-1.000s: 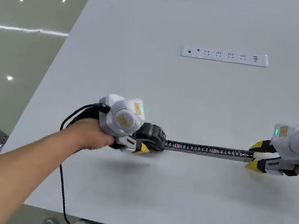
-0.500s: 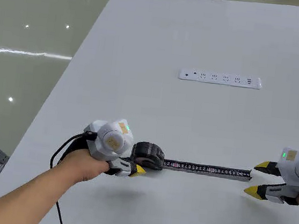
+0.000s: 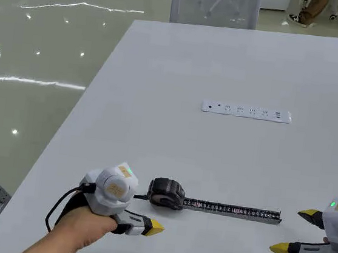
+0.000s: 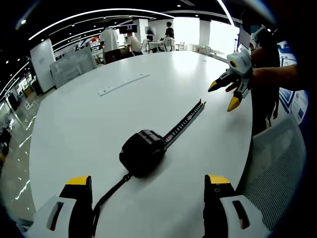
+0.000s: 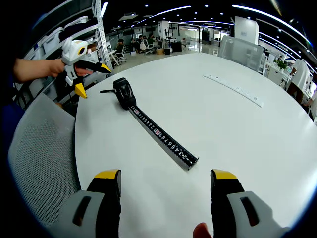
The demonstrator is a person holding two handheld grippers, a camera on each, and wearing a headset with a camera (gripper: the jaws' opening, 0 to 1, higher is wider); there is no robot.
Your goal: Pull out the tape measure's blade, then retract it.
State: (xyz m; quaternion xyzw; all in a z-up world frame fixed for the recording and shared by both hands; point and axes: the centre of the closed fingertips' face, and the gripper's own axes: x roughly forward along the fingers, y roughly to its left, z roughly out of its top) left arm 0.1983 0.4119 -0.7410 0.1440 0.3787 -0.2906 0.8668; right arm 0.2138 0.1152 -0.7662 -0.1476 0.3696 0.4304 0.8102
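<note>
- Tape measure (image 3: 166, 193), black-cased, flat on the white counter (image 3: 225, 59), close to the near edge and toward the near-left corner.
- Blade (image 3: 233, 210) drawn out and lying flat along the counter, roughly parallel to the near edge, hooked end pointing toward the right claw.
- Left claw (image 4: 147, 180) spread wide, gripping nothing; in the left gripper view, tape measure just ahead of the two yellow-tipped jaws and centred between them, touching neither.
- Thin black strap (image 4: 111, 194) trailing from the tape measure back toward the gap between the left claw's jaws.
- Right claw (image 5: 166, 174) likewise wide, holding nothing; in the right gripper view, hooked end of the blade lying just ahead of the jaws, clear of both.
- From the head view, the two claws at opposite ends of the drawn-out blade, both near the counter's near edge.
- White power strip (image 3: 247, 111) farther in on the counter, well apart from the tape measure, lying about parallel to the blade.
- Grey mesh chair (image 5: 34, 148) just off the counter's edge in the right gripper view.
</note>
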